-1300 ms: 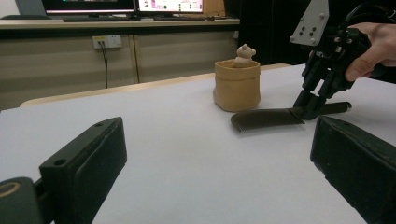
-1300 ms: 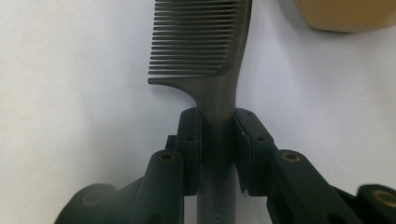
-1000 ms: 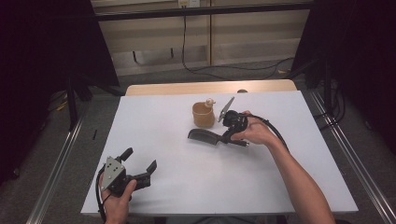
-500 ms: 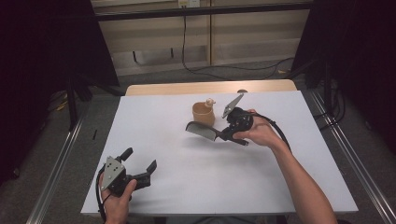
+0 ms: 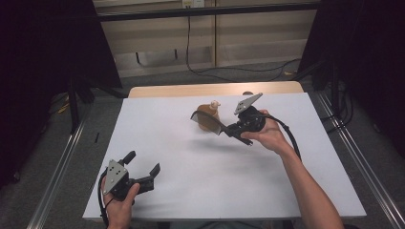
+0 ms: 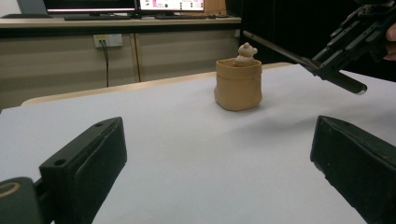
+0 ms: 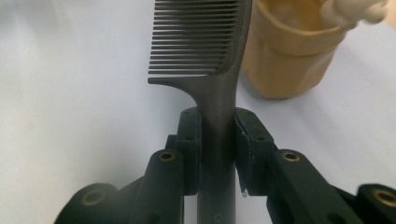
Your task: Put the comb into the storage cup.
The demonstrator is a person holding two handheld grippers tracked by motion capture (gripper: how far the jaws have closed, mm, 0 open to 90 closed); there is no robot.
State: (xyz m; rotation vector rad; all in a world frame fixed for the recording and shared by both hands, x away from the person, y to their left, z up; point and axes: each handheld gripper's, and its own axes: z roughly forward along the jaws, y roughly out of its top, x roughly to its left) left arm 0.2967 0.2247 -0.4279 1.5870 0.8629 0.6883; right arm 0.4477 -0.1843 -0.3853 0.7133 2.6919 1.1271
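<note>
**Item 1. Dark grey plastic comb with a long straight handle**. Held off the white worktop, in the centre of the high view, toothed end toward the pot. In the right claw's own view the handle runs up the middle of the frame, teeth pointing to the frame's left.

**Item 2. Right claw**. Clamped on the comb's handle just below the teeth, one pad on each flat side. The grip looks square and firm, with no visible tilt of the handle between the pads.

**Item 3. Squat tan pot of soft, sack-like shape with a small pale bear figure at its rim**. Stands upright on the worktop, upper centre of the high view. The comb's head hangs beside its near rim; contact cannot be told.

**Item 4. Left claw**. Lower left of the high view, spread wide, holding nothing, well apart from the pot.

**Handling note (judgement).** The step in hand appears to be carrying the comb to the pot for placing inside.
- Bring the toothed end over the mouth before lowering.
- Steer clear of the bear figure.
- Turn the comb toward upright so it slides in rather than catches the rim.
- The pot looks light and may tip if pushed sideways, so descend slowly.
- Loosen the pads only once the comb rests inside.
</note>
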